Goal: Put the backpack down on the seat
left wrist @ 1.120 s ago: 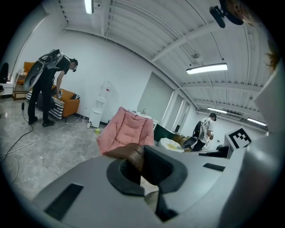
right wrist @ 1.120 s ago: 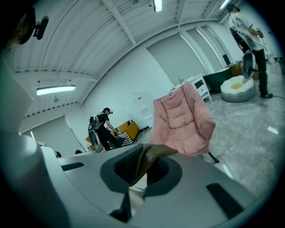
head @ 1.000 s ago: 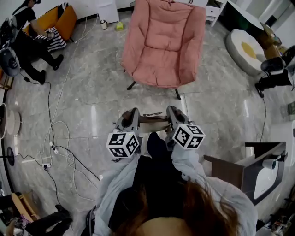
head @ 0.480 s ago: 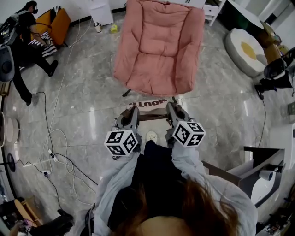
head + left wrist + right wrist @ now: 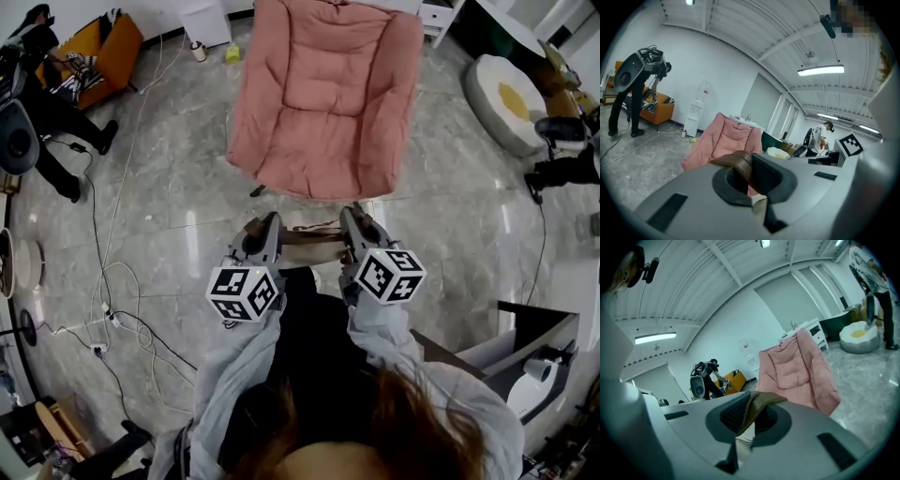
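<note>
Currently the brown backpack strap (image 5: 312, 242) is clenched at either end in the jaws of the left gripper (image 5: 266, 231) and right gripper (image 5: 357, 226), just short of the pink seat's (image 5: 323, 112) front edge, so it should be carried level over the cushion centre before being lowered and released.
</note>
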`<state>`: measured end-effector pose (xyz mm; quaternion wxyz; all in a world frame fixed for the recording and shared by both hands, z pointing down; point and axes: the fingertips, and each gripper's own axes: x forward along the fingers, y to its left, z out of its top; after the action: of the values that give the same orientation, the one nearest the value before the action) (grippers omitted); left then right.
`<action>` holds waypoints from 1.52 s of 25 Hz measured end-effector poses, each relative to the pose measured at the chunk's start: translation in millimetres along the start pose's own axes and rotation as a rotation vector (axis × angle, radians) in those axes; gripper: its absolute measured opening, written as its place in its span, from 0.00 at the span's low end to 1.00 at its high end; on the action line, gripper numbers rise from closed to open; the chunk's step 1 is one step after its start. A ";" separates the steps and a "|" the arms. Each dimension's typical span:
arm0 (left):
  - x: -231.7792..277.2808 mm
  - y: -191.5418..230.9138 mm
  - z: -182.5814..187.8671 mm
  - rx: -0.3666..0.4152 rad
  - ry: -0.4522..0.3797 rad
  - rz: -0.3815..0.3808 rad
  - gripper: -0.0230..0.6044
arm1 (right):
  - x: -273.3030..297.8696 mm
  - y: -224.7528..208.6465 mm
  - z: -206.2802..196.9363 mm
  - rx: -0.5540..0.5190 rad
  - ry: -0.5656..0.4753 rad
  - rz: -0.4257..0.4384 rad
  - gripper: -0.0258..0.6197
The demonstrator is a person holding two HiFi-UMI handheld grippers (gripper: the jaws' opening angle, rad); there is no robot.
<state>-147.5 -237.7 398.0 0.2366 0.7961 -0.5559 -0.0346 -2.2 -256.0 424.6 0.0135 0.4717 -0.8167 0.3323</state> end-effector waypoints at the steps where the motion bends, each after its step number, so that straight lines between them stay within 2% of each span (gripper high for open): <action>1: 2.0 -1.3 1.5 0.010 0.004 -0.001 0.06 | 1.2 -0.9 2.7 0.006 -0.002 0.003 0.06; 8: 44.2 6.6 10.7 -0.007 0.015 -0.012 0.06 | 28.0 -19.6 10.7 0.019 0.061 0.046 0.06; 17: 138.4 19.7 68.8 0.016 -0.015 -0.041 0.06 | 105.4 -49.1 92.5 0.039 0.041 0.066 0.06; 22: 189.7 32.6 89.1 -0.028 -0.004 -0.063 0.06 | 152.1 -67.3 134.2 0.017 0.044 0.066 0.06; 26: 230.8 41.8 103.5 -0.031 0.004 -0.080 0.06 | 192.1 -81.8 170.6 -0.002 0.049 0.068 0.06; 35: 305.7 70.5 127.9 -0.029 0.020 -0.090 0.06 | 278.8 -105.5 219.8 -0.054 0.103 0.088 0.06; 38: 324.7 73.9 135.8 -0.027 0.017 -0.090 0.06 | 300.5 -113.0 230.8 -0.103 0.130 0.095 0.06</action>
<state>-131.6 -596.3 375.9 0.2505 0.8174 -0.5167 -0.0459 -13.6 -650.8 405.5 0.0749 0.4083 -0.8516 0.3199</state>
